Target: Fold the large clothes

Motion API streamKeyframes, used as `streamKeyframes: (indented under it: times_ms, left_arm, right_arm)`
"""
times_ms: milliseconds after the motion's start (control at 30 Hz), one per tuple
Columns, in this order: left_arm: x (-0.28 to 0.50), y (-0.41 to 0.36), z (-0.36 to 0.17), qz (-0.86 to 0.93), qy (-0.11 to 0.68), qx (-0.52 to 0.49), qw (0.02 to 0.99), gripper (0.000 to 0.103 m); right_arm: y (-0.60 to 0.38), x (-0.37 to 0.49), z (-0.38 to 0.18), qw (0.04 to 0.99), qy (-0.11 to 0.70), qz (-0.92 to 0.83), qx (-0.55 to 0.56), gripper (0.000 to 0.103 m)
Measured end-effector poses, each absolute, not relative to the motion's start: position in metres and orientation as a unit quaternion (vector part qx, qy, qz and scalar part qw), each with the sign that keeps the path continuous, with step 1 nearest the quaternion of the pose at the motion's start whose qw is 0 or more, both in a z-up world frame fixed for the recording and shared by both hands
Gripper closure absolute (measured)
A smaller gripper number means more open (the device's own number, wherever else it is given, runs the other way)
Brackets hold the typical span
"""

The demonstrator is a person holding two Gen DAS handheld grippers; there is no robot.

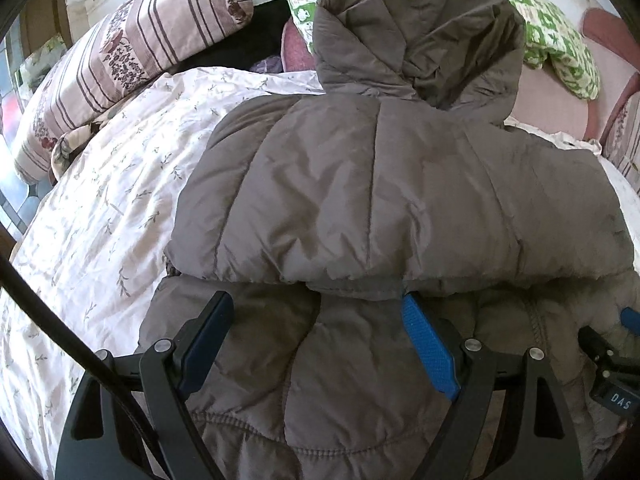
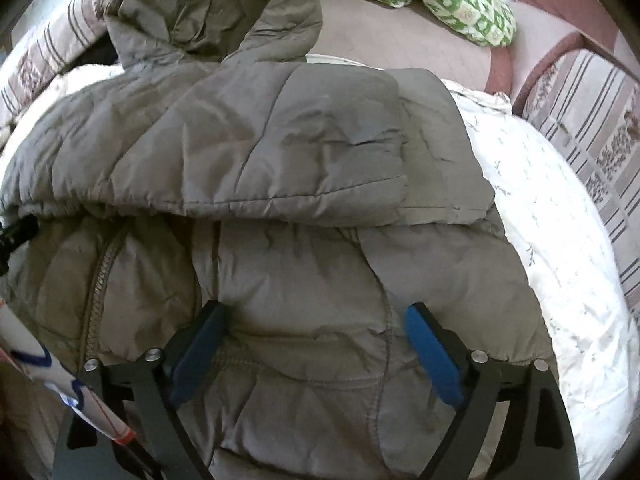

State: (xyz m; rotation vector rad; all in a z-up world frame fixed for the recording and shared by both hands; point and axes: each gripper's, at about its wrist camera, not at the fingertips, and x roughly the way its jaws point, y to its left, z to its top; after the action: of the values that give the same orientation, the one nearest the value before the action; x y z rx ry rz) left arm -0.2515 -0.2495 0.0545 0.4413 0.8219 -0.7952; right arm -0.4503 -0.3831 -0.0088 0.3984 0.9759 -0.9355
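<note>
The bed, covered by a white quilt with a sparse leaf print (image 1: 100, 208), carries the work; a striped floral pillow (image 1: 120, 60) lies at its far left and a green-and-white patterned cushion (image 1: 560, 40) at the far end. The task item, a large grey-brown quilted puffer jacket with a hood (image 1: 380, 184), lies spread on the quilt directly ahead of both tools. Judged from the present layout, the fold is partly complete: the sleeves or side panels appear turned inward across the body, forming a thick band whose near edge overlaps the lower panel, and the outline is roughly rectangular. The hood (image 2: 208, 12) remains extended beyond the collar, and the lower hem section nearest the tools is not yet doubled over; these two steps appear to remain. The left gripper (image 1: 316, 320) hovers low over the lower panel with its blue-padded jaws spread wide, the fabric between them but not pinched. The right gripper (image 2: 312, 324) is in the same condition over the right half of the lower panel: jaws spread, pads apart, nothing clamped. Whether either fingertip rests on the fabric cannot be determined.
</note>
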Motion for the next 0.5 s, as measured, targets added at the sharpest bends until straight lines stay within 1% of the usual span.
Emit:
streamKeyframes:
  times_ms: [167,400,500]
  left_arm:
    - [-0.2523,-0.2512,0.0545,-0.374,0.386,0.21,0.817,0.018]
    - [-0.2517,-0.2512,0.0529,-0.375,0.389,0.21,0.815,0.018]
    - [-0.251,-0.2511,0.053,-0.375,0.389,0.211,0.815,0.018]
  right_arm:
    - [-0.3872,-0.4537,-0.012,0.756,0.45,-0.433,0.195,0.001]
    - [-0.3882,-0.4532,-0.0124,0.754,0.447,-0.437,0.201,0.0]
    - [-0.391,-0.4543,-0.0126,0.746,0.452,-0.436,0.221,0.0]
